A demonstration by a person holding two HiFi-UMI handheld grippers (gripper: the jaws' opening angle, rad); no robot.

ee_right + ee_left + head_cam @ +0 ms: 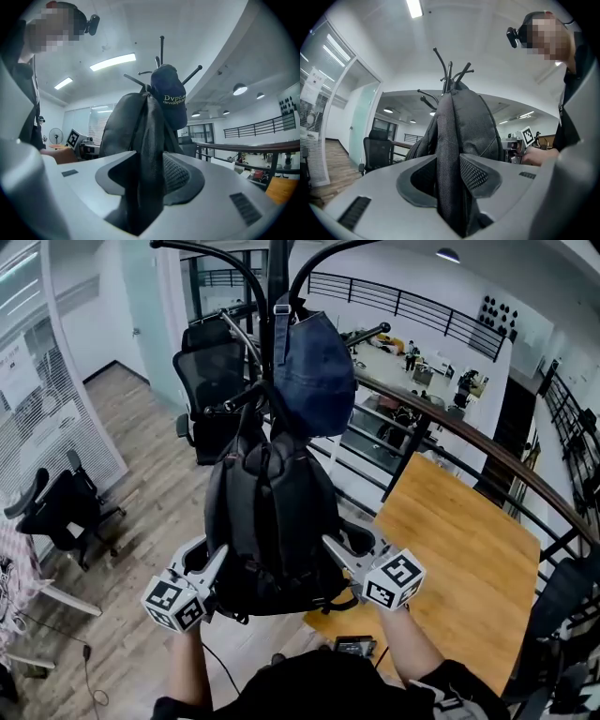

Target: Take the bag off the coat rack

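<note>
An office mezzanine with a wood-plank floor [141, 512] and a dark railing [450, 427]. A black bag [272, 521], a backpack, hangs from the coat rack [278, 268] directly ahead of both hand-held grippers and fills the space between them. The left hand-held gripper [214, 563] is clenched on a fold of fabric at the bag's lower left side. The right hand-held gripper [339, 554] is clenched on a fold at the bag's lower right side. Both point level, towards each other across the bag. Above the hand-held grippers, a navy cap [314, 371] hangs on the same rack, resting against the top of the bag. A wooden desk [469, 559] lies to the right of the right hand-held gripper. A black office chair [211, 381] stands beyond the left one, behind the rack.
</note>
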